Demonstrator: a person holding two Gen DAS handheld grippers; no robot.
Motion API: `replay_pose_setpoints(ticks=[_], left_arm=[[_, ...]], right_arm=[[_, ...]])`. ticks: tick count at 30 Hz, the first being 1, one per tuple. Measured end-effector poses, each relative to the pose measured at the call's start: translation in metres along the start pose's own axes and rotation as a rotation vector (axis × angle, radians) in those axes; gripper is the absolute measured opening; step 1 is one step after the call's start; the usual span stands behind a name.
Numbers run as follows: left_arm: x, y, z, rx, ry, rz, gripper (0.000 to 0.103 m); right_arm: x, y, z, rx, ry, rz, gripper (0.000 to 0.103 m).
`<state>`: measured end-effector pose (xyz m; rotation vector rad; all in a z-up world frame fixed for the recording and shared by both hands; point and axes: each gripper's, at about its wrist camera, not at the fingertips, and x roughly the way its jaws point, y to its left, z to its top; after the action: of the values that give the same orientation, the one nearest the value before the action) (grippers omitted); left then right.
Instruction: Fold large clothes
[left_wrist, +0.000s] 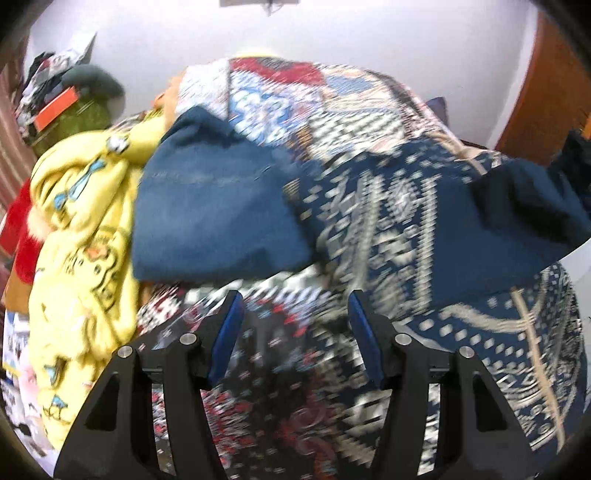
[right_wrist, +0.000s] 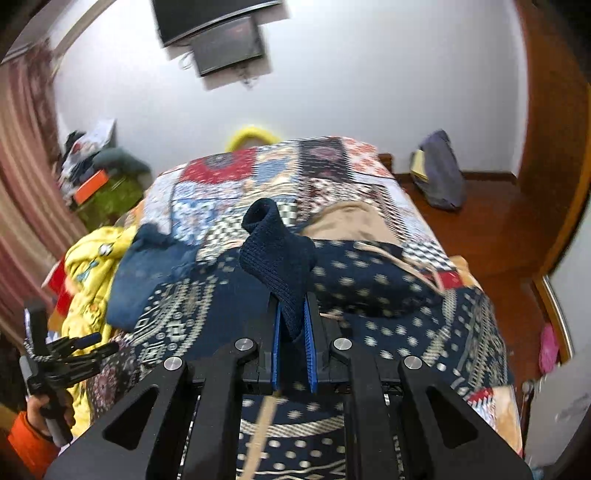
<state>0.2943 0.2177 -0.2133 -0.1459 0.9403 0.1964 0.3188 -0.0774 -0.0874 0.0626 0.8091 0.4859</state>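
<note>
A navy patterned sweater (right_wrist: 369, 280) with cream motifs lies spread on the bed, and it also shows in the left wrist view (left_wrist: 424, 221). My right gripper (right_wrist: 293, 299) is shut on the sweater's dark ribbed cuff (right_wrist: 277, 251), which sticks up between the blue pads. My left gripper (left_wrist: 295, 299) is open and empty, hovering over the patchwork bedspread (left_wrist: 266, 387) just left of the sweater. It also shows at the left edge of the right wrist view (right_wrist: 88, 343), held by a hand.
Folded blue jeans (left_wrist: 218, 214) and a yellow printed garment (left_wrist: 85, 258) lie on the bed's left side. A tan garment (right_wrist: 351, 221) lies beyond the sweater. A green box with clutter (right_wrist: 107, 195) stands at far left. A grey bag (right_wrist: 439, 173) leans on the wall.
</note>
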Motion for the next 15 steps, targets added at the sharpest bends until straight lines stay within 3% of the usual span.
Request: replay_pose_setpoints(ticks=[8,15], left_arm=[[0.030,-0.044,0.014,0.047,0.039,-0.019,0.058],[0.065,-0.044,0.003,0.056,0.126,0.014,0.058]], right_arm=[[0.025,-0.050,-0.025,0.089,0.098,-0.070,0.009],[0.045,-0.088,-0.048,0.120,0.208,-0.113,0.009]])
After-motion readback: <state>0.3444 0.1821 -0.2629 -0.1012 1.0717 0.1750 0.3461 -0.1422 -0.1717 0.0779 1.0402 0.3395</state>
